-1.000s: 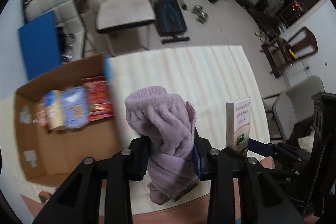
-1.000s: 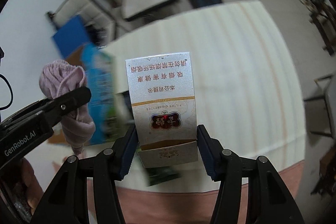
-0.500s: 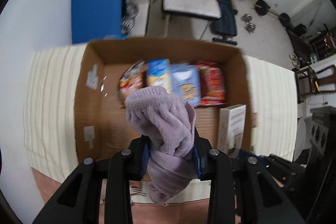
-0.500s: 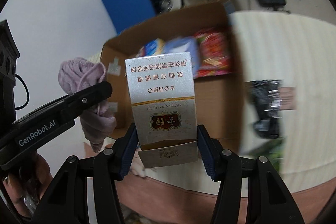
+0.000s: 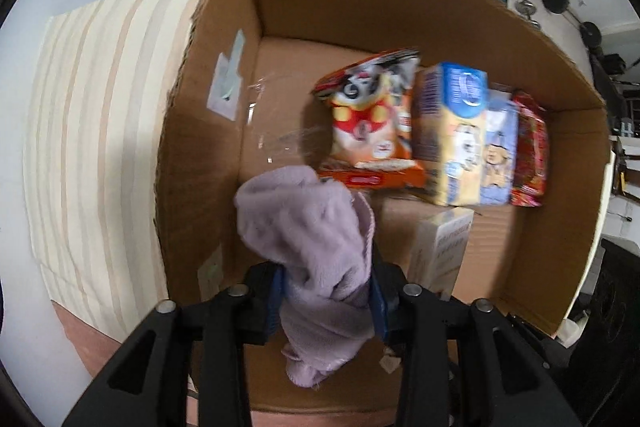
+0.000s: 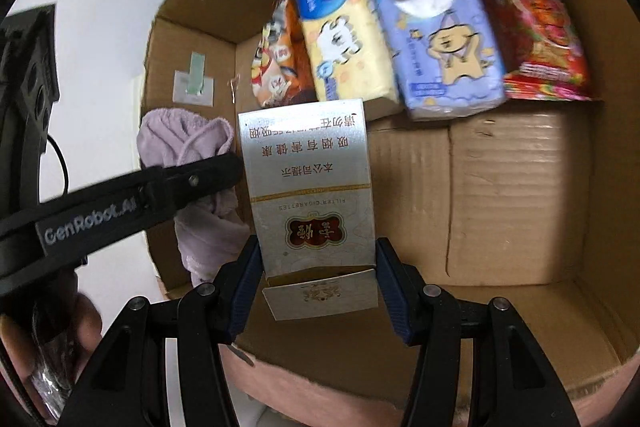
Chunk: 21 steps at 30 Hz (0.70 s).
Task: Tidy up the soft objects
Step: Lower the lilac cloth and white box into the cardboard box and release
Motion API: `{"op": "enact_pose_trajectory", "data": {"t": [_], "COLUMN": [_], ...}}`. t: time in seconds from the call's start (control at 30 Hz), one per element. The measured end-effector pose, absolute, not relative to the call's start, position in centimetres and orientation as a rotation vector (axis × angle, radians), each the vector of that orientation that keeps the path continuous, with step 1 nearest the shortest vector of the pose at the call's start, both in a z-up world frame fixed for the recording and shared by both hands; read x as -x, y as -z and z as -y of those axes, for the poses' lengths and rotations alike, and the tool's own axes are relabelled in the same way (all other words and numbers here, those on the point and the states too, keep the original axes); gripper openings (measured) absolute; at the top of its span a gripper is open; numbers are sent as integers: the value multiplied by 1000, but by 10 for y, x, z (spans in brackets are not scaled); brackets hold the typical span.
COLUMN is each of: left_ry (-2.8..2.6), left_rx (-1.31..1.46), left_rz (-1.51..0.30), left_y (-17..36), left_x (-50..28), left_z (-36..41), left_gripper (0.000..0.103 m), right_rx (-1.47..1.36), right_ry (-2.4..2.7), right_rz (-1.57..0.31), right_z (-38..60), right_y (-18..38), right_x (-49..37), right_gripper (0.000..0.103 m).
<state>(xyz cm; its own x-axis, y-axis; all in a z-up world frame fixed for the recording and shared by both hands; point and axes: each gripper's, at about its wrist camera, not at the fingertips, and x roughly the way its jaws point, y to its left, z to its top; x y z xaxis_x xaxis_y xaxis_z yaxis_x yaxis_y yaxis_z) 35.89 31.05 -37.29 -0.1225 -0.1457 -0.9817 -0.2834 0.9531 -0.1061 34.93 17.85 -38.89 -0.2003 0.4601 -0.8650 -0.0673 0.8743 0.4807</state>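
Cardboard box: four packets (one cloth).

In the left wrist view, the lilac cloth hid the lower left corner of the orange snack bag, and we saw only a blurred side of the white carton beside it. In the right wrist view, the same carton covered the bottom of the orange bag. The left gripper crossed the cloth there, so we could not see its middle. The near wall of the cardboard box was cut by the picture's edge.
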Motion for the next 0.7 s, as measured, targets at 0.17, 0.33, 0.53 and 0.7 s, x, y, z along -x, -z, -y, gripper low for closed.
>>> {"op": "enact_pose_trajectory", "data": {"t": [0.17, 0.33, 0.53, 0.7], "left_ry": [-104, -97, -107, -125], "left_rx": [317, 295, 250, 228], "left_rz": [-1707, -1680, -1666, -1642], "left_y": [374, 363, 350, 346], "left_x": [-358, -357, -348, -336], "left_z": [-306, -302, -294, -293], "left_gripper": [61, 85, 86, 99], "right_rx": [-248, -198, -115, -33], "right_ry": [-507, -480, -419, -361], "right_rz": [-1752, -1733, -1686, -1642], "right_z": [-189, -183, -167, -158], "right_y": [404, 399, 384, 369], "right_x": [-351, -344, -343, -340], "right_gripper": [90, 94, 103, 103]}}
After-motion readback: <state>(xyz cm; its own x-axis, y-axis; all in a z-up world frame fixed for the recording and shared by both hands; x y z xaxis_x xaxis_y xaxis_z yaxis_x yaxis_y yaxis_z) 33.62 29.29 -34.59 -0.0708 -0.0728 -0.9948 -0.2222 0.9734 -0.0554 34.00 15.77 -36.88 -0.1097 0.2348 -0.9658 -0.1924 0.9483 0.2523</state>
